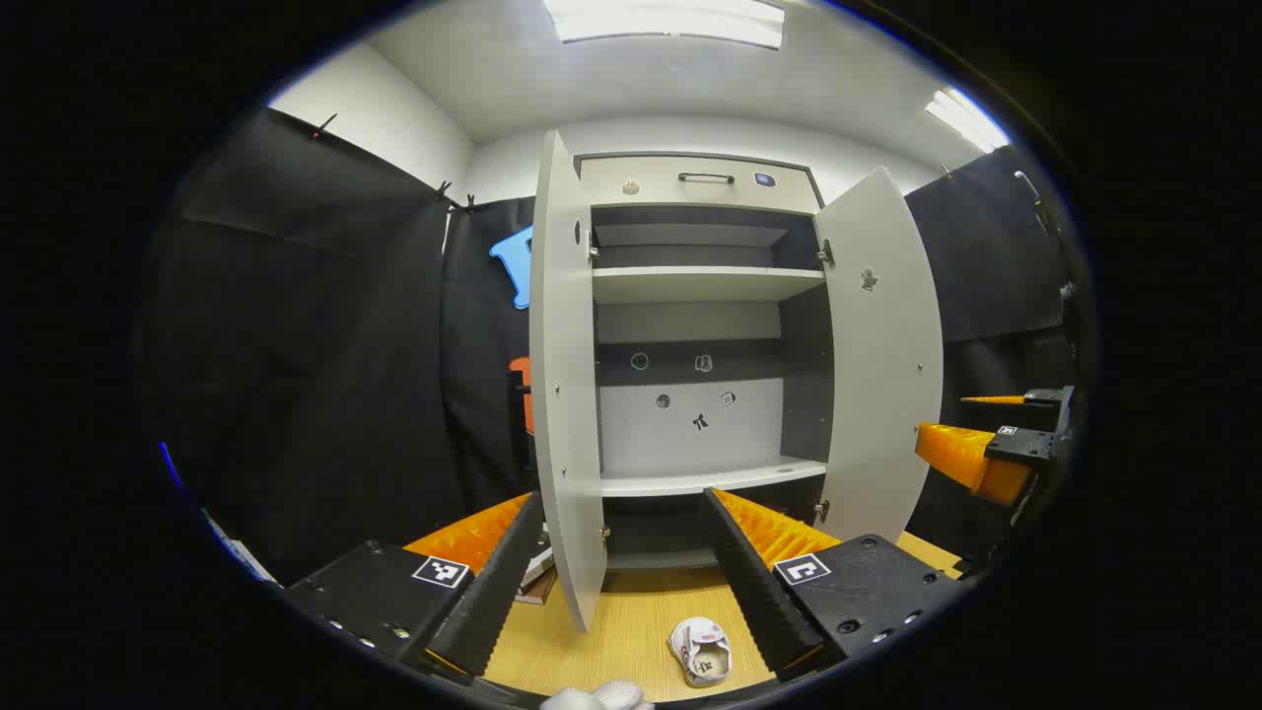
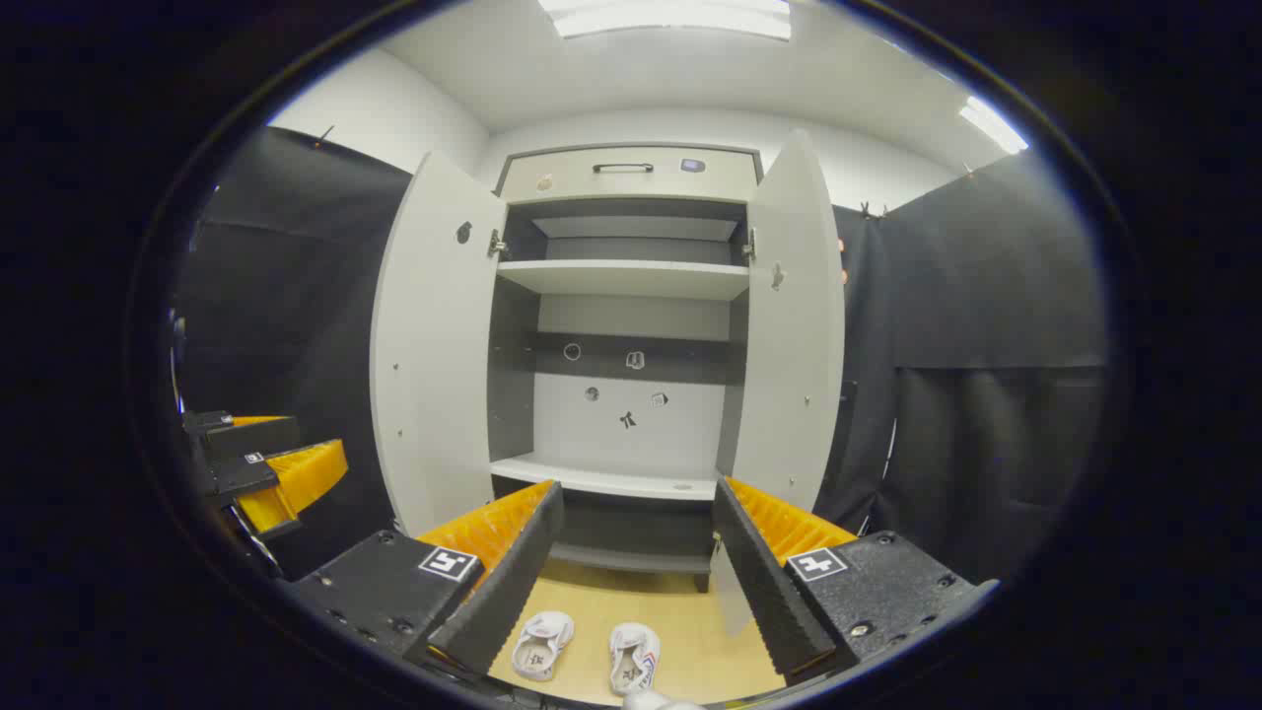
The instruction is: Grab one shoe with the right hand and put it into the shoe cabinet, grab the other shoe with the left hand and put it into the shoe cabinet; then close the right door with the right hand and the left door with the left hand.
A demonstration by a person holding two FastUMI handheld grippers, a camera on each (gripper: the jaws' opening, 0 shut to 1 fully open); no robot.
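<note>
Left gripper [image 1: 621, 582] and right gripper [image 2: 636, 562] both face the cabinet [image 2: 631, 325], jaws spread wide, gripping nothing.

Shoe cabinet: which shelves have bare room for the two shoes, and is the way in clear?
The shoe cabinet stands with the left door and right door swung wide, so the opening is free. The middle shelf is bare between the side walls, as is the upper shelf. Both shoes lie on the wooden floor in front.

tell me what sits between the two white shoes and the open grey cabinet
Nothing: in the right gripper view, only bare light wooden floor lies between the two white shoes and the open grey shoe cabinet.
</note>
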